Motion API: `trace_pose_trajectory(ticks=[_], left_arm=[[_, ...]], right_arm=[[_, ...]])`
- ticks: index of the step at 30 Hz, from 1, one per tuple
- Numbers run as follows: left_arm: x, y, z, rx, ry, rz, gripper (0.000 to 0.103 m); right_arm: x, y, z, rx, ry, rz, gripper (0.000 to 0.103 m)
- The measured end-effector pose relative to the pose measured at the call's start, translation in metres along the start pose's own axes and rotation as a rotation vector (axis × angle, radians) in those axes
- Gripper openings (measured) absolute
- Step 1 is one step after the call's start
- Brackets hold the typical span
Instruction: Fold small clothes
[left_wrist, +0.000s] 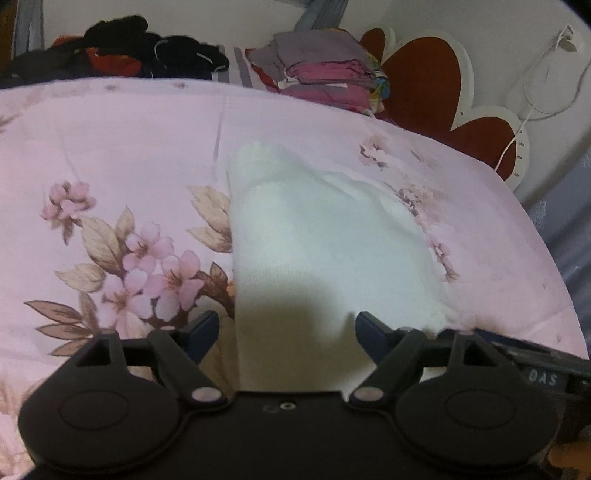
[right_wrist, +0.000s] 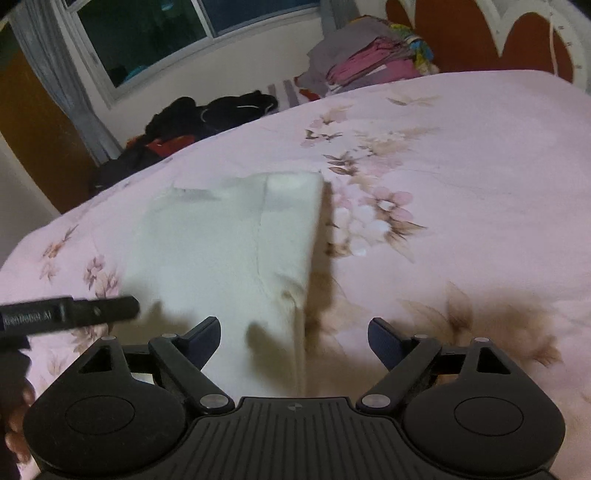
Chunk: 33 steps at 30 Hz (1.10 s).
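Note:
A small white garment (left_wrist: 317, 236) lies folded on the pink floral bedspread (left_wrist: 110, 147). My left gripper (left_wrist: 286, 328) is open just above its near edge, with the cloth showing between the fingers. In the right wrist view the same white garment (right_wrist: 229, 243) lies left of centre, its straight folded edge running toward me. My right gripper (right_wrist: 293, 332) is open over that near edge and holds nothing. Part of the left gripper's body (right_wrist: 66, 314) shows at the left edge of that view.
A stack of folded pink and grey clothes (left_wrist: 325, 70) sits at the far side of the bed. A heap of dark clothes (left_wrist: 122, 51) lies at the far left. A red and white headboard (left_wrist: 436, 81) with a white cable (left_wrist: 532, 99) is on the right. A window (right_wrist: 155, 29) is behind.

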<state>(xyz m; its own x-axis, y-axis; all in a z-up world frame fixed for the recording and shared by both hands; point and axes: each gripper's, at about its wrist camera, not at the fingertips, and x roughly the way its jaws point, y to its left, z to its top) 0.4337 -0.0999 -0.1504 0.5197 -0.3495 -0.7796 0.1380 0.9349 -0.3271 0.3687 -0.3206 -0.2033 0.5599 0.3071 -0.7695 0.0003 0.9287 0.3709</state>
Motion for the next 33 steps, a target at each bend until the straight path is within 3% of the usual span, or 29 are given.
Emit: trace_pose_trajectory(ticks=[11,12,13,15,16,21,33], left_arm=[[0.027,0.008,-0.001,-0.039,-0.012,-0.081,0.078],[0.029,0.008,0.000,-0.049,-0.012,-0.089,0.076],[0.030,0.007,0.001,-0.059,-0.012,-0.094,0.074],[0.032,0.005,0.002,-0.069,-0.019,-0.089,0.068],[0.033,0.006,0.003,-0.074,-0.020,-0.090,0.064],[0.028,0.001,0.004,-0.075,-0.025,-0.083,0.048],[-0.013,-0.021,0.007,0.014,-0.081,-0.076,0.042]], right_arm=[[0.052,-0.023,0.022,0.110,-0.011,0.160,0.086],[0.055,-0.021,0.023,0.107,-0.014,0.169,0.082],[0.057,-0.019,0.024,0.096,-0.014,0.175,0.068],[0.060,-0.013,0.027,0.078,-0.004,0.183,0.060],[0.060,-0.012,0.028,0.076,0.003,0.193,0.052],[0.056,-0.010,0.028,0.085,0.012,0.222,0.034],[0.027,0.020,0.031,0.055,-0.039,0.258,0.030]])
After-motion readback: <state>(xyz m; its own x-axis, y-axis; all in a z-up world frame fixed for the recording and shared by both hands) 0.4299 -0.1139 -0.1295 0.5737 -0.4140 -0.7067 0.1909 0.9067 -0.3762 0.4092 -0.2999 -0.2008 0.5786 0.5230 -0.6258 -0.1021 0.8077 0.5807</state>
